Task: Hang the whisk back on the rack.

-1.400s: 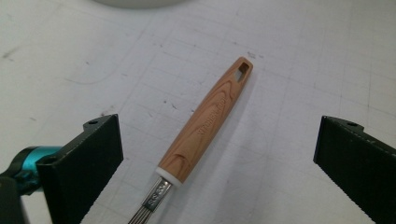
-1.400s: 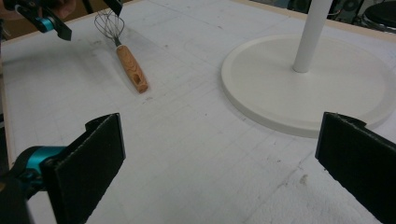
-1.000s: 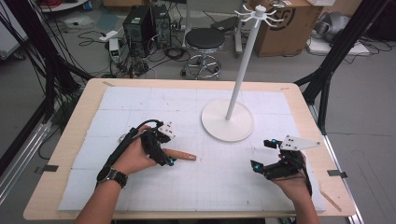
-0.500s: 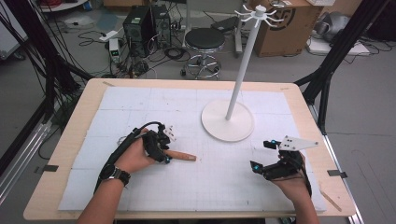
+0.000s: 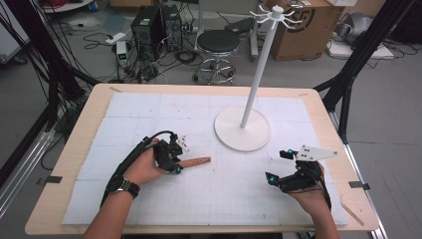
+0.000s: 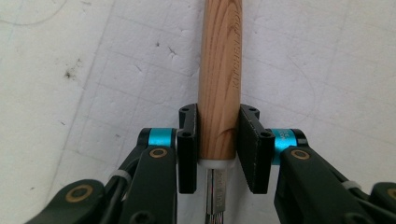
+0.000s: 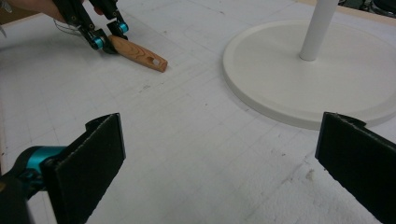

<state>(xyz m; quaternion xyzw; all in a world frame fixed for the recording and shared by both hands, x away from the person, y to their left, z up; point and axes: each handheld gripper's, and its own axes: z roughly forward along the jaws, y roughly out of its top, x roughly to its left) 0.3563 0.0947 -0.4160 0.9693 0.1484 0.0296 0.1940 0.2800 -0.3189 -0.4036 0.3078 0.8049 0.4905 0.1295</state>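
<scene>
A utensil with a light wooden handle (image 5: 195, 161) lies flat on the white mat, left of centre. My left gripper (image 5: 178, 160) sits at its near end. In the left gripper view its jaws have just been closing and now press on both sides of the wooden handle (image 6: 219, 70), just above a white collar and a metal stem. The left gripper (image 6: 218, 140) is shut on it. In the right gripper view, the handle (image 7: 137, 52) shows with the left gripper (image 7: 108, 39) on it. My right gripper (image 5: 276, 166) rests low at the right, jaws wide apart with nothing between them (image 7: 229, 158).
A white stand with a round base (image 5: 234, 132) and a tall pole (image 5: 256, 74) topped with hooks rises at the middle back of the table. Its base (image 7: 327, 79) lies just beyond my right gripper. The wooden table edge (image 5: 348, 164) runs past the mat.
The left gripper's jaws have drawn together on the wooden handle. Both hands and the handle stay where they were.
</scene>
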